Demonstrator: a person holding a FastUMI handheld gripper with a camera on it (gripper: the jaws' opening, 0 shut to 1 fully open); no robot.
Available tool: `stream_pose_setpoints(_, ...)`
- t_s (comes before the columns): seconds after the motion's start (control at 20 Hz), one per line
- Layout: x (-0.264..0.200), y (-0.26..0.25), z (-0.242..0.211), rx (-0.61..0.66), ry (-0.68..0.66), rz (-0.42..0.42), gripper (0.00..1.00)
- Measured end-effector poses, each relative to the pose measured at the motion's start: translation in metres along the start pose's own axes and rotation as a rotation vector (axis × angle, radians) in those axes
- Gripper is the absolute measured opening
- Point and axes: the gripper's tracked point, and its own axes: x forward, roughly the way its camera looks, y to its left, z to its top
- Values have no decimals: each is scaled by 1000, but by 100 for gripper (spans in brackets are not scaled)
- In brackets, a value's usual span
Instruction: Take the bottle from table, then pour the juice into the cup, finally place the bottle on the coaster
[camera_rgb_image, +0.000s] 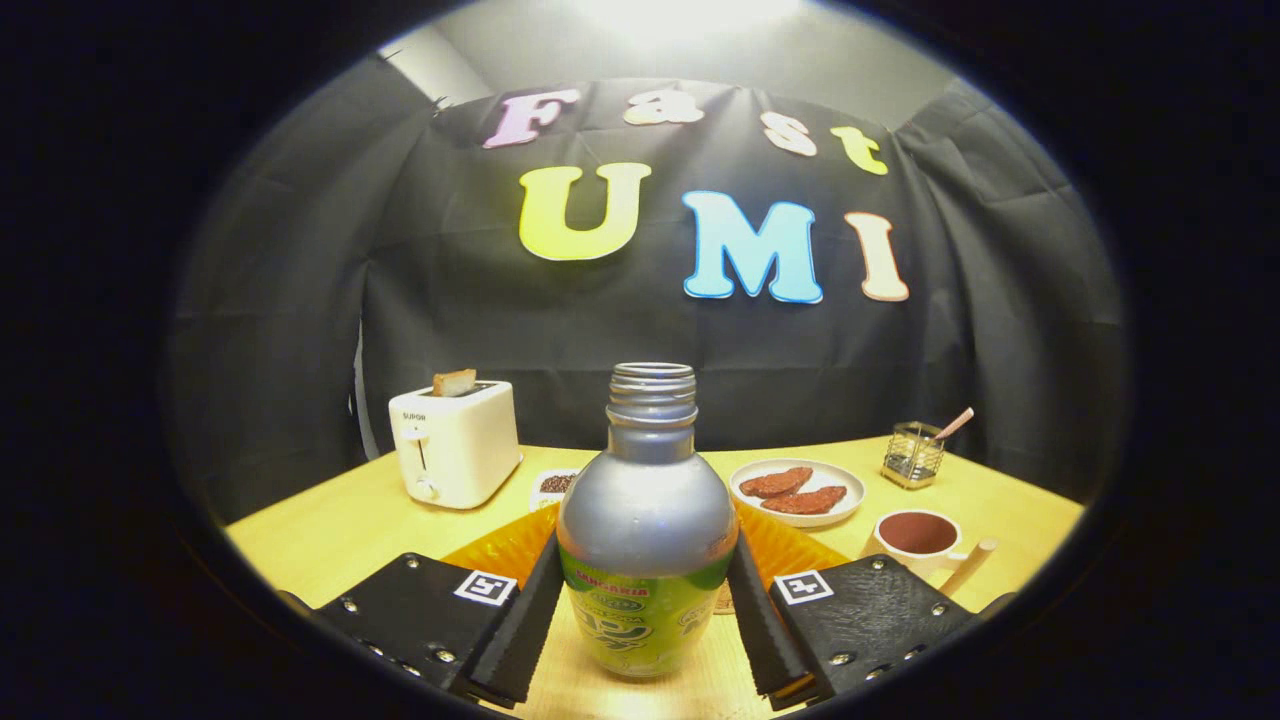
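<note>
- The surface (330, 530) is a pale wooden top that carries everything; the fingers reach low over its near edge.
- The toaster (455, 445) stands far left with a slice poking out of its slot, well apart from the task's things.
- The bottle (647, 530) stands upright on the surface, its long axis vertical, its cap off and its threaded neck open. It sits squarely between the two fingers, centred, with its base close to the near edge.
- The gripper (647, 610) has its fingers (520, 625) flanking the bottle's lower body on both sides. Each pad looks to be touching the label band, so I judge them pinching the bottle, though how firm the hold is I cannot tell.
- The coaster (510, 545) is an orange ribbed disc lying flat just behind the bottle, showing on both sides of it.
- The plate (797, 490) lies beyond and to the right, holding two brown pieces of food.
- The cup (920, 540) stands ahead and right of the fingers, near the plate, with a dark inside and its handle pointing toward the near right.
- A wire holder (912, 455) with a spoon in it stands far right; a small dish (553, 487) of dark bits sits beside the toaster.
- Judgement: the bottle appears taken or nearly so. The coming move turns on the cup lying right and ahead of the bottle, so lift it straight up first, then carry it right and tip the neck toward the cup.
</note>
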Motion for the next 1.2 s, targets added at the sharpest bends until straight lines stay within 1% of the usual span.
stream_pose_setpoints(0.2, 8, -8, 3, 157, -1, 60, 79)
stream_pose_setpoints(0.35, 8, -20, -1, 313, -5, 84, 79)
stream_pose_setpoints(0.45, 14, -29, 0, 387, 6, 78, 79)
stream_pose_setpoints(0.6, 20, -39, 0, 433, 21, 57, 79)
stream_pose_setpoints(0.85, 28, -42, -7, 566, 56, 102, 79)
stream_pose_setpoints(1.05, 28, -45, -9, 714, 61, 115, 77)
stream_pose_setpoints(1.2, 28, -49, -4, 877, 33, 142, 78)
